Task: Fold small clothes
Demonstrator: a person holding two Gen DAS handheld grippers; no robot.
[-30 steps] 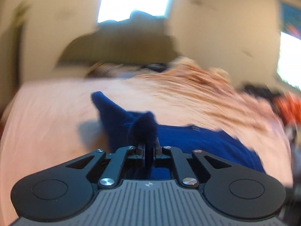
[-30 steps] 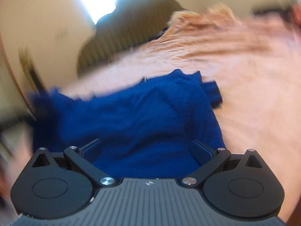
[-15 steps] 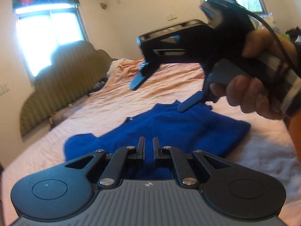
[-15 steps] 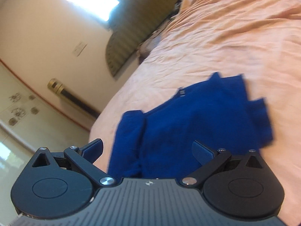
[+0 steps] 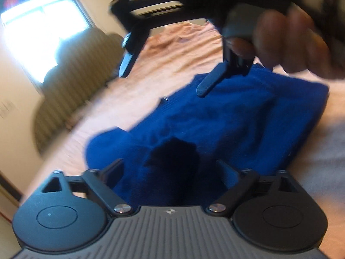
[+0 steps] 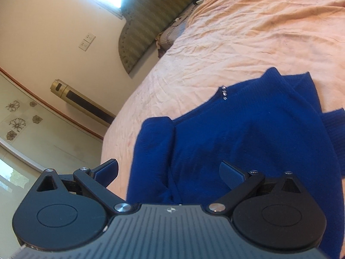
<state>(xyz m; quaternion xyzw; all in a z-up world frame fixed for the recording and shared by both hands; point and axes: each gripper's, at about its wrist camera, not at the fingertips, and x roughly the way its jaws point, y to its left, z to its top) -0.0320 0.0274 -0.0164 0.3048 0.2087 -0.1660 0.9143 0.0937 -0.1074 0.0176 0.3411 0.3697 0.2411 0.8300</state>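
Item: blue knitted sweater, part-folded, laid on peach bedsheet. Left gripper, right gripper: jaws wide, nothing held. Fold step between grasps; edge grasp judged required next.

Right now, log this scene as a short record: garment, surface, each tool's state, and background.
garment: blue knit sweater, partly folded, lying on the bed; small metal snaps at its neckline
surface: peach bedsheet, wrinkled
left tool: open, over the near edge of the sweater, holding nothing
right tool: open, above the sweater, holding nothing; a hand grips it in the left wrist view
background: striped headboard, bright window, wall socket
image quality: left wrist view blurred
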